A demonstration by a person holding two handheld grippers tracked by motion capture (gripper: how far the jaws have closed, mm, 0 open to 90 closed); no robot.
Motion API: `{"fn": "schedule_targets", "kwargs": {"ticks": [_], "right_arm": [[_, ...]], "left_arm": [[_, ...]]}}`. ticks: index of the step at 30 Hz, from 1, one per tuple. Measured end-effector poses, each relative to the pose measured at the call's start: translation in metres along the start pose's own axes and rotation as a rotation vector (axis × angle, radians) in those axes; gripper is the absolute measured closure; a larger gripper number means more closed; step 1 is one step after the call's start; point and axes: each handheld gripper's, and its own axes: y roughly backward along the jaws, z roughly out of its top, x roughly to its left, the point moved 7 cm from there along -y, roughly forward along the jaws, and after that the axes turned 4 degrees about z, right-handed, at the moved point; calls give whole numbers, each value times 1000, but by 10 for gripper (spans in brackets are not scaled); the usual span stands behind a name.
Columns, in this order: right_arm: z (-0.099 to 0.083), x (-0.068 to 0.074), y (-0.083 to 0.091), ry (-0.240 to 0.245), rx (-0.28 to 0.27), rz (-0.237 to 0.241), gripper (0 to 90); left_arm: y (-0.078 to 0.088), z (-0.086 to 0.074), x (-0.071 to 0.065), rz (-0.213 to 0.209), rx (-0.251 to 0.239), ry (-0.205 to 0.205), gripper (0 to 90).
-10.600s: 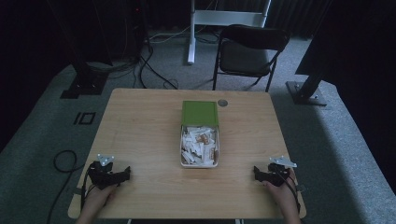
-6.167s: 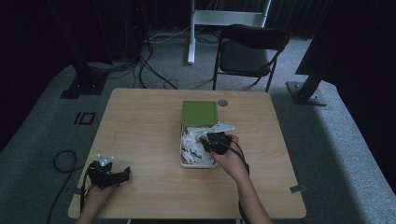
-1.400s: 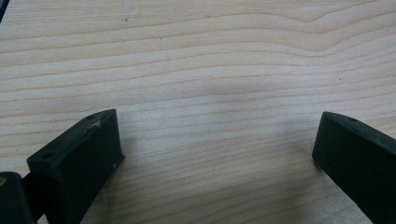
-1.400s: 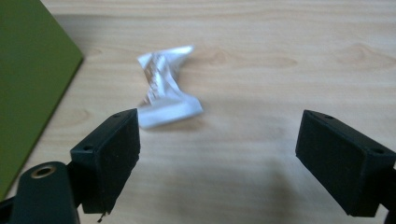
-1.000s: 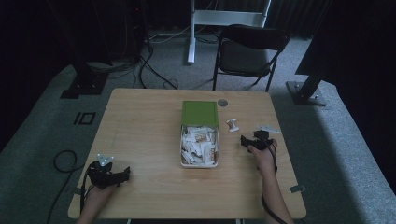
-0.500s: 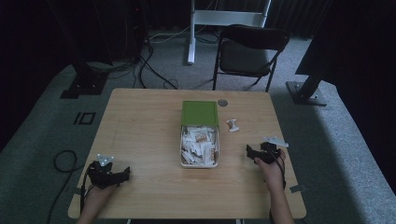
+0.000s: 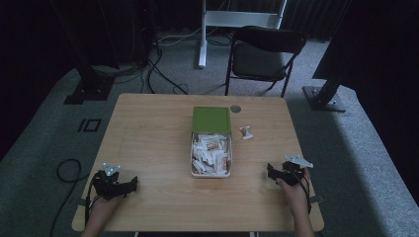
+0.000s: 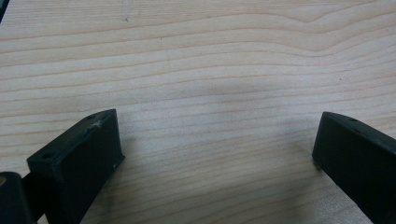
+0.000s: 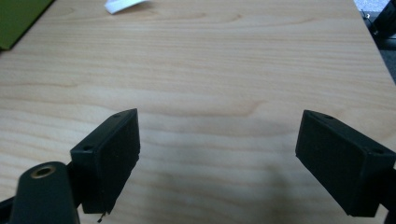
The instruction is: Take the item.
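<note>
A white box (image 7: 194, 169) with a green lid (image 7: 211, 120) laid open behind it sits mid-table, full of several small white and orange packets (image 7: 211, 151). One white packet (image 7: 245, 133) lies alone on the wood to the right of the lid, and its corner (image 9: 122, 4) peeks in at the top of the right gripper view. My right gripper (image 7: 271, 172) rests open near the table's front right, nothing between its jaws (image 9: 217, 158). My left gripper (image 7: 132, 185) lies open at the front left, over bare wood (image 8: 217, 158).
A small round dark disc (image 7: 235, 108) lies near the far edge of the wooden table (image 7: 148, 128). Beyond the table stand a black folding chair (image 7: 264, 54) and stand bases on grey carpet. A cable (image 7: 64, 170) loops on the floor at the left.
My right gripper has drawn back from beside the box toward the front right of the table, leaving the single packet on the wood. The left gripper has stayed put.
</note>
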Motion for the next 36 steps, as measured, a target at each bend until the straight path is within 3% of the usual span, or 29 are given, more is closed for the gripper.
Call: {"fn": "schedule_targets", "kwargs": {"ticks": [10,24,29,36], "right_arm": [[-19,-9,9,-6,34,-3,137],[-37,-16,25,23,74,-26,129],[-41,-19,29,-5,69,-49,128],[-42,-20,31,-5,70,-46,120]], "left_arm": [[0,0,0,0,0,0,21],[0,0,0,0,0,0,21],[0,0,0,0,0,0,21],[0,0,0,0,0,0,21]]}}
